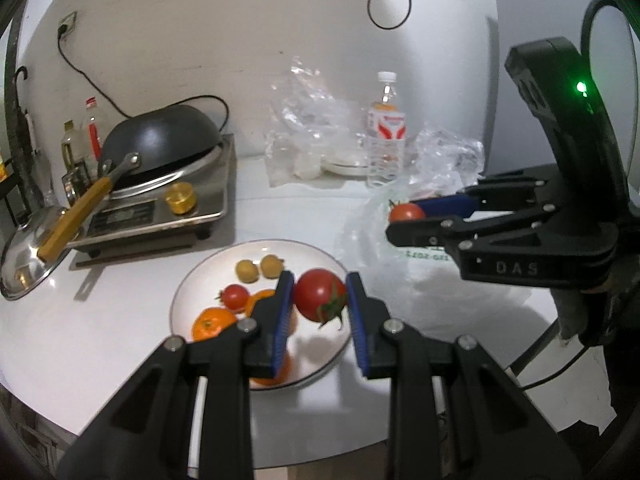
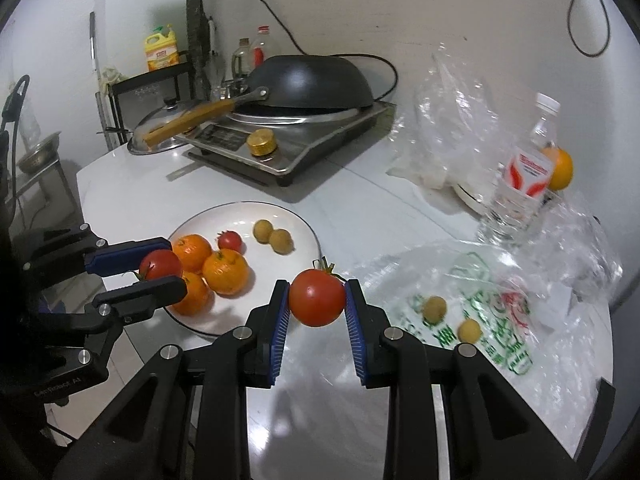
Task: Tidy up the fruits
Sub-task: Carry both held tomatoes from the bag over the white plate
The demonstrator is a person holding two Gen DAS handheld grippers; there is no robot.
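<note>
The left gripper (image 1: 320, 300) was clamped on a tomato (image 1: 320, 294) above the white plate (image 1: 188, 288) of oranges (image 2: 224, 272); the right gripper (image 2: 318, 298) gripped another tomato (image 2: 317, 297) beside the plate, near the plastic bag (image 2: 480, 304).

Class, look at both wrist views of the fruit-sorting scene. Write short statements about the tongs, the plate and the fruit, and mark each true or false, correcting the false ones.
1. Each of the tongs grips a tomato. True: left tongs, right tongs.
2. The plate holds bananas. False: oranges, a small tomato and two small brown fruits.
3. The wok sits upright. False: it lies upside down on the cooker.
4. Two small brown fruits lie on the printed bag. True.
</note>
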